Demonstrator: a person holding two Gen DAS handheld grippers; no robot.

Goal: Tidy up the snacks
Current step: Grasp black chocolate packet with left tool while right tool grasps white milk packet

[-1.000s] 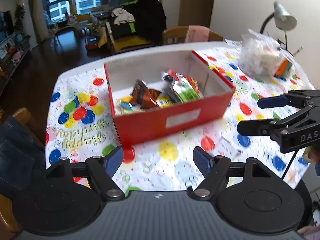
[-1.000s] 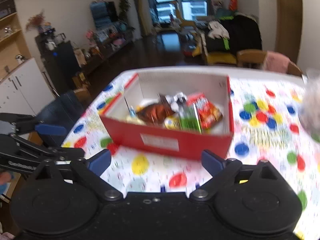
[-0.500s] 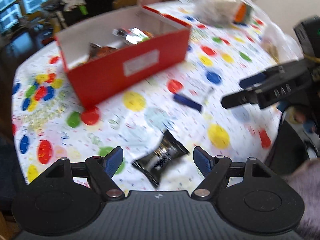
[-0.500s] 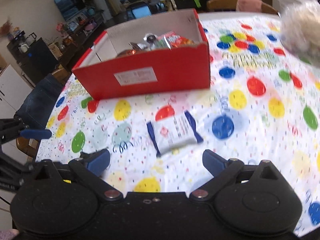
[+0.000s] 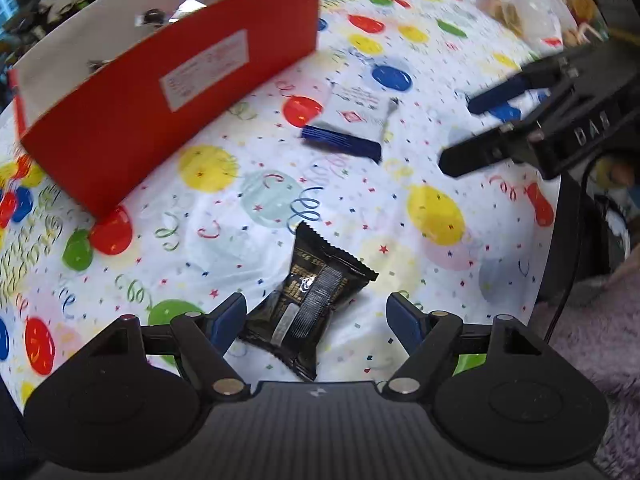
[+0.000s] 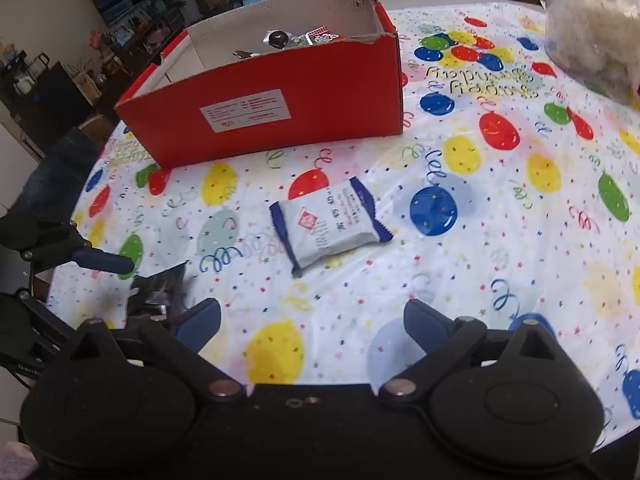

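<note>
A black snack packet (image 5: pixel 308 300) lies on the balloon tablecloth between the open fingers of my left gripper (image 5: pixel 318 318), close to the left fingertip (image 5: pixel 228 316). A white and blue snack packet (image 6: pixel 330 224) lies further in, ahead of my open, empty right gripper (image 6: pixel 312 320); it also shows in the left wrist view (image 5: pixel 348 124). The red cardboard box (image 6: pixel 280 108) holds several snacks and stands beyond both packets. The right gripper shows at the right of the left wrist view (image 5: pixel 500 120). The black packet shows blurred at the left of the right wrist view (image 6: pixel 160 288).
A clear plastic bag of pale snacks (image 6: pixel 596 28) sits at the far right of the table. Another bag (image 5: pixel 516 4) shows at the top right of the left wrist view. The table edge (image 5: pixel 556 216) is near on the right. Chairs stand behind the table.
Both grippers have dropped from high above the box toward the tablecloth. The black packet now lies between the left fingers, and the white packet is nearer the right gripper.
</note>
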